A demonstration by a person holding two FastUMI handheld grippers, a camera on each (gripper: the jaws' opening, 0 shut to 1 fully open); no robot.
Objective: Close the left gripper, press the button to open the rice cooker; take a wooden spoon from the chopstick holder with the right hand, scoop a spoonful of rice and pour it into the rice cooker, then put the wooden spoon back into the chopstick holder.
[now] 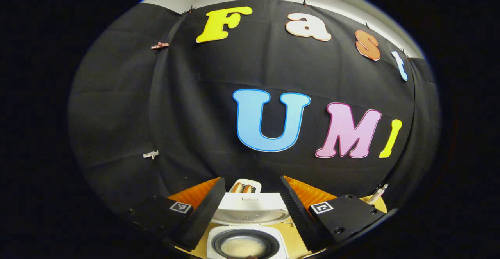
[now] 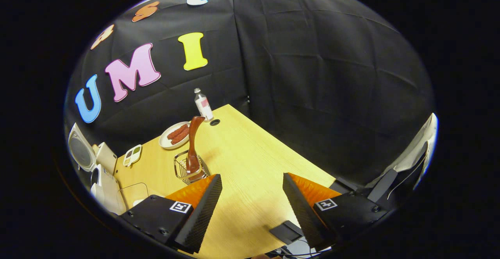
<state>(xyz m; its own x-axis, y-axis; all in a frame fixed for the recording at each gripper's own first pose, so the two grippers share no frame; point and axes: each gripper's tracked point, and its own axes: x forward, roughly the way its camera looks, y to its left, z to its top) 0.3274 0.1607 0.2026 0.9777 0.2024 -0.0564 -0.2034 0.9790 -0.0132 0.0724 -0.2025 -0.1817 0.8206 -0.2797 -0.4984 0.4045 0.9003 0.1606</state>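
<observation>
In the left gripper view, the white rice cooker (image 1: pixel 250 233) stands open just below my left gripper (image 1: pixel 252 180). Its lid (image 1: pixel 252 212) is tipped up and back, and pale rice (image 1: pixel 244 247) lies in the dark inner pot. My left gripper is open with nothing between its fingers. In the right gripper view, the wooden spoon (image 2: pixel 192 145) stands upright in the wire chopstick holder (image 2: pixel 183 173), just left of my right gripper (image 2: pixel 252 176). That gripper is open and hovers over bare table. The open rice cooker (image 2: pixel 102 186) sits at the far left edge.
A toaster (image 1: pixel 247 186) with bread stands behind the cooker. On the wooden table (image 2: pixel 250 153) are a plate of sausages (image 2: pixel 174 134), a small bottle (image 2: pixel 203 104), a little divided dish (image 2: pixel 133 155) and a clear container (image 2: pixel 133 194). A black object (image 2: pixel 285 231) lies at the near edge.
</observation>
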